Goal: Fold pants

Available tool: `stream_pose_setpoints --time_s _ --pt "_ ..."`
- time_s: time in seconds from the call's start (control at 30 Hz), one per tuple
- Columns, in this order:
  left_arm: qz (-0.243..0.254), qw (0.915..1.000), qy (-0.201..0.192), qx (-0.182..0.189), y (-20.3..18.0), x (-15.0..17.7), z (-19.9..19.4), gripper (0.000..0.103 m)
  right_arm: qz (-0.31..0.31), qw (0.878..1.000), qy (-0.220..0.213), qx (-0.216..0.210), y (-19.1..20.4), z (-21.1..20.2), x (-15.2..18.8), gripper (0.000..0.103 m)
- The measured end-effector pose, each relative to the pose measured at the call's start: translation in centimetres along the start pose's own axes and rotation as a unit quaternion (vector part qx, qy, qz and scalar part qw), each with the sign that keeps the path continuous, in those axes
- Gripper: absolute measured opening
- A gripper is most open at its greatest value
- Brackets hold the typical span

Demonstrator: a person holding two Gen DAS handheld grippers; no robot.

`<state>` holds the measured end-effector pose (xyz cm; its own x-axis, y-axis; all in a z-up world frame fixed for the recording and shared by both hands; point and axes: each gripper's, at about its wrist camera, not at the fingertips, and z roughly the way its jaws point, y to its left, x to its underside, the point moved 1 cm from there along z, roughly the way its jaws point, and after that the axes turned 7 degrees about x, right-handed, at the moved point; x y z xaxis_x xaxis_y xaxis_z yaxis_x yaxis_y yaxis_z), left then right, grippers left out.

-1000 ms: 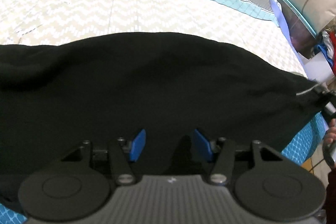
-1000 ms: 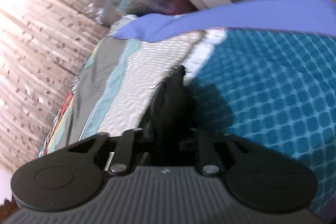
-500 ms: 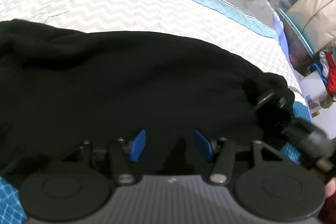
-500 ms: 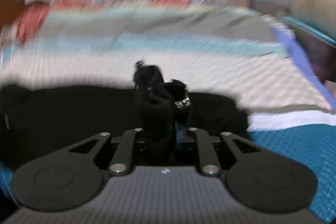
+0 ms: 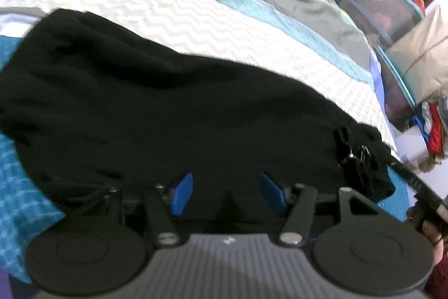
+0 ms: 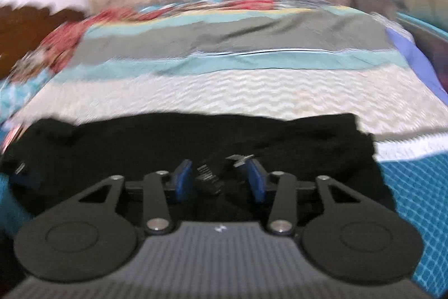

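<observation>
On the bed, I see the black pants (image 5: 179,114) lying as a soft, dark, lumpy heap, stretched long from side to side across the striped bedspread (image 5: 252,27) with its cream zigzag band. My left gripper (image 5: 226,194) sits over the near edge of the pants, its blue pads spread wide and holding nothing. My right gripper (image 6: 219,181) is spread apart too, just above the pants (image 6: 168,142). Clear storage bins (image 5: 392,16) stand beside the bed; I cannot tell what is inside.

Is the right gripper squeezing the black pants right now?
No. The right gripper is open, its blue pads spread apart above the black pants lying on the bed.
</observation>
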<state>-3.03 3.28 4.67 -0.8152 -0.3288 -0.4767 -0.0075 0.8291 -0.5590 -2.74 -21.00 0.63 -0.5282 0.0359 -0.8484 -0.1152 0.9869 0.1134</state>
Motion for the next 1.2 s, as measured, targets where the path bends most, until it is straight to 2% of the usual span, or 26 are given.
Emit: stream_pose_setpoints --time_s 0.1,0.17,0.23,0.33,0.37,0.4,0.43,0.57,0.6,0.67,0.73,0.77,0.8,0.83,0.87,0.93,1.03,1.2 --pt "-0.013 0.9997 -0.023 -0.002 1.5 0.0 -2.2 0.056 0.093 0.995 -0.029 0.036 -3.0 -0.6 -0.7 0.042" --pt "-0.026 0.9993 -0.028 0.0 2.5 0.2 -3.0 0.056 0.169 0.984 -0.035 0.052 -5.8 -1.1 -0.1 0.042" --pt "-0.038 0.9989 -0.028 0.002 3.3 0.3 -3.3 0.056 0.235 0.969 -0.021 0.067 -8.6 -1.0 0.8 0.042" --pt "-0.046 0.9986 -0.025 -0.003 3.5 0.2 -2.8 0.056 0.321 0.946 0.005 0.043 -11.4 0.6 1.4 0.04" --pt "-0.046 0.9986 -0.024 -0.005 3.3 0.1 -2.5 0.056 0.333 0.942 0.015 0.037 -11.7 1.8 1.0 0.032" --pt "-0.043 0.9988 -0.023 -0.004 3.1 0.1 -2.4 0.056 0.335 0.941 0.024 0.039 -11.8 2.9 0.3 0.006" --pt "-0.039 0.999 -0.023 -0.003 2.8 0.0 -2.3 0.056 0.329 0.943 0.027 0.039 -11.8 3.5 -0.4 0.007" --pt "-0.021 0.9996 -0.015 -0.006 1.8 0.1 -2.0 0.057 0.263 0.964 -0.003 0.028 -9.3 5.4 -5.3 0.007" --pt "-0.023 0.9996 -0.013 -0.008 1.9 0.1 -2.0 0.057 0.249 0.968 0.002 0.027 -8.7 6.5 -6.2 0.01" --pt "-0.028 0.9995 -0.009 -0.009 2.0 0.0 -1.9 0.057 0.232 0.97 0.067 0.015 -7.8 10.4 -6.7 0.017" --pt "-0.025 0.9996 -0.01 -0.009 1.8 -0.2 -1.9 0.057 0.247 0.957 0.144 -0.039 -8.0 13.4 -5.7 0.018" --pt "-0.022 0.9997 -0.009 -0.009 1.7 -0.3 -1.9 0.058 0.252 0.957 0.14 -0.038 -8.2 13.3 -5.4 0.018" --pt "-0.021 0.9997 -0.006 -0.01 1.8 -0.3 -1.8 0.058 0.257 0.959 0.114 -0.038 -8.7 12.1 -5.4 0.023" --pt "-0.021 0.9997 0.0 -0.011 1.7 -0.4 -1.4 0.058 0.269 0.958 0.089 -0.043 -9.5 10.6 -5.3 0.033" --pt "-0.02 0.9997 0.005 -0.012 1.7 -0.5 -1.1 0.058 0.287 0.955 0.059 -0.048 -10.5 9.0 -5.0 0.037" --pt "-0.014 0.9997 0.013 -0.012 1.3 -0.7 -0.4 0.058 0.305 0.952 0.02 -0.031 -12.3 6.2 -4.2 0.039" --pt "-0.009 0.9998 0.018 -0.008 0.7 -0.8 0.3 0.058 0.309 0.951 0.004 0.008 -14.1 3.5 -2.8 0.039" --pt "-0.007 0.9996 0.024 -0.013 0.1 -0.3 0.7 0.058 0.277 0.961 -0.001 0.018 -12.4 3.4 -3.3 0.038"
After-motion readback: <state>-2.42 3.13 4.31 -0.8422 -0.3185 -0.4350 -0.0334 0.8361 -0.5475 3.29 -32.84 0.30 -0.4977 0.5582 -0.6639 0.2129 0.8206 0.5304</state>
